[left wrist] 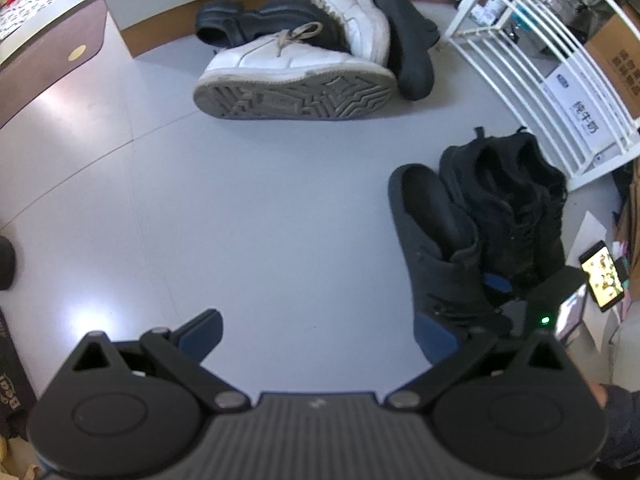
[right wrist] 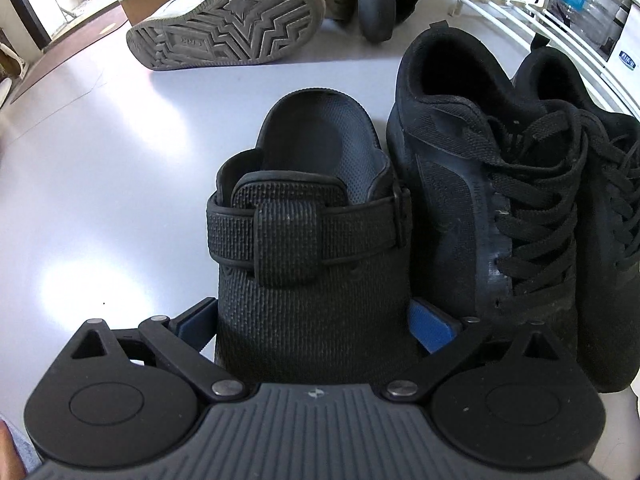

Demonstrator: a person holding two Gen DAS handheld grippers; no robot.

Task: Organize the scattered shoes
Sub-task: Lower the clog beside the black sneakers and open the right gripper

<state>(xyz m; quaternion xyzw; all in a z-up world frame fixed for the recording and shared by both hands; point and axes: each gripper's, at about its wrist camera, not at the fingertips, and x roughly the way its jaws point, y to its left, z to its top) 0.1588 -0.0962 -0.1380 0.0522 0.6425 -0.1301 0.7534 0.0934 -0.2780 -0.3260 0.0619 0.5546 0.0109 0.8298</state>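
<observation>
My right claw (right wrist: 316, 328) grips the black clog (right wrist: 308, 216) toe; left claw (left wrist: 320, 332) wide open, empty. Clog might snag the black sneaker (right wrist: 492, 184) touching it.

White carton (left wrist: 576, 120) – "纯牛奶"; other labels illegible.

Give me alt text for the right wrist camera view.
The right gripper has its fingers on either side of a black clog on a grey floor, beside a pair of black laced sneakers. Behind, a white sneaker lies on its side.
</observation>
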